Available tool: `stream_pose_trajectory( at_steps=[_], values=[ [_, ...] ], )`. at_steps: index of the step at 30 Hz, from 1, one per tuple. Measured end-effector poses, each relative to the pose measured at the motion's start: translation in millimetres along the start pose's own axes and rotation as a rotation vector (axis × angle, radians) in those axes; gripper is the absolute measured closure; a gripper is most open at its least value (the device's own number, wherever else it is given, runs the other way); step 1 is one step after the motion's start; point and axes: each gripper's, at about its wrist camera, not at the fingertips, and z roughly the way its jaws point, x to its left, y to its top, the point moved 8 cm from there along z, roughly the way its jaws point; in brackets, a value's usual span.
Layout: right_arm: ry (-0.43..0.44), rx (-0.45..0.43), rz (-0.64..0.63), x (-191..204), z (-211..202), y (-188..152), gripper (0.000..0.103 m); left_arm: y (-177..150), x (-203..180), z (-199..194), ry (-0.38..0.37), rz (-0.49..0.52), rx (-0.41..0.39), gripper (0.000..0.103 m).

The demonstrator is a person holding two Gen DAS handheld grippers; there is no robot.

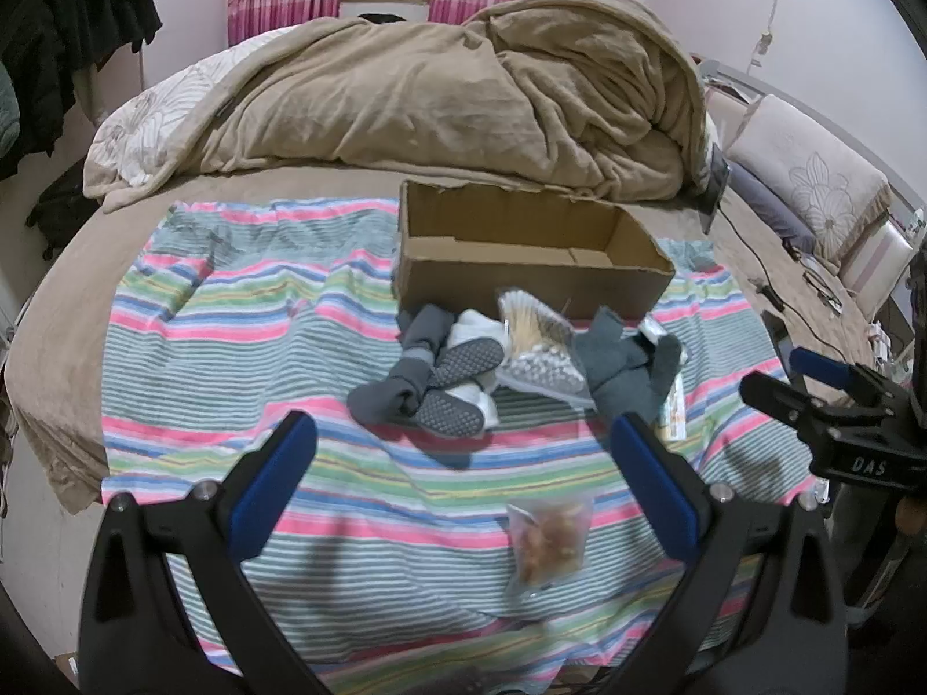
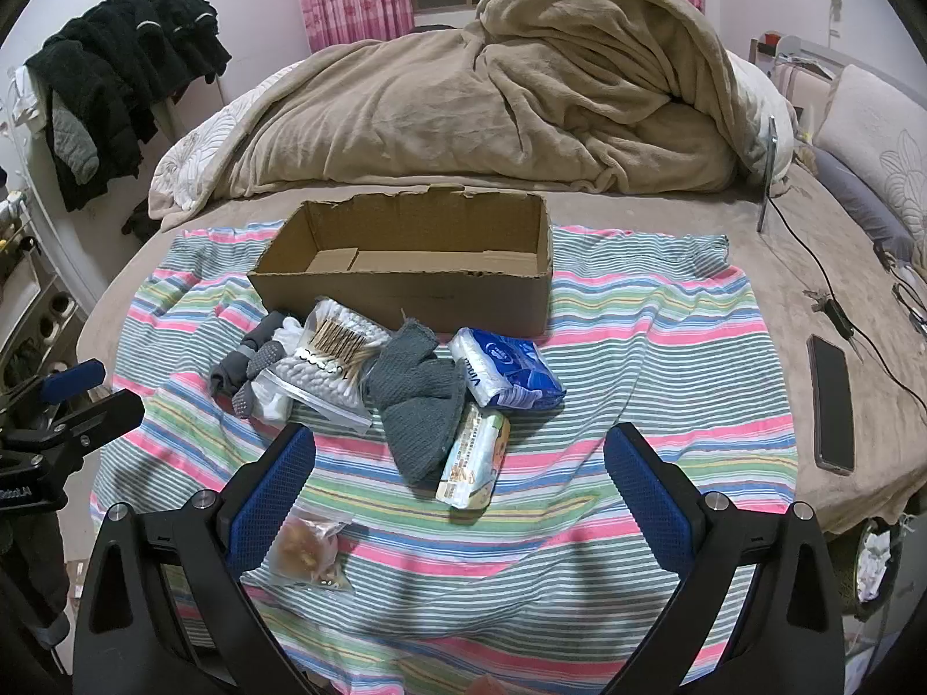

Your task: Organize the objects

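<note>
On the bed's striped cloth (image 2: 637, 313), an open box (image 2: 405, 284) stands empty behind a heap of socks (image 2: 255, 365), swab bag (image 2: 330, 365), grey cloth (image 2: 417, 399), tissue pack (image 2: 504, 368) and wipes (image 2: 475, 457). Nearer lies a snack bag (image 1: 547, 538), between the left gripper (image 1: 463, 480) fingers. Both it and the right gripper (image 2: 460, 489) hover with jaws released, grasping nothing.
</note>
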Motion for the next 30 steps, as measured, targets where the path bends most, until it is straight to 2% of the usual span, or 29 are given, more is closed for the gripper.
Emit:
stream_pose_trajectory(
  at_steps=[12, 21, 24, 25, 30],
  values=[
    [0.001, 0.012, 0.008, -4, 6, 1, 0.001, 0, 3, 8, -0.005, 0.0, 0.013, 0.001],
    [-0.012, 0.052, 0.042, -23, 27, -3, 0.001, 1, 24, 40, 0.03, 0.007, 0.046, 0.002],
    [-0.021, 0.073, 0.055, -31, 39, -6, 0.002, 2, 32, 54, 0.038, 0.019, 0.063, 0.006],
    [-0.022, 0.083, 0.061, -34, 43, -8, 0.002, 2, 33, 58, 0.041, 0.023, 0.071, 0.011],
    [-0.003, 0.115, 0.082, -40, 62, -12, 0.003, 5, 40, 87, 0.04, 0.039, 0.107, 0.016]
  ],
)
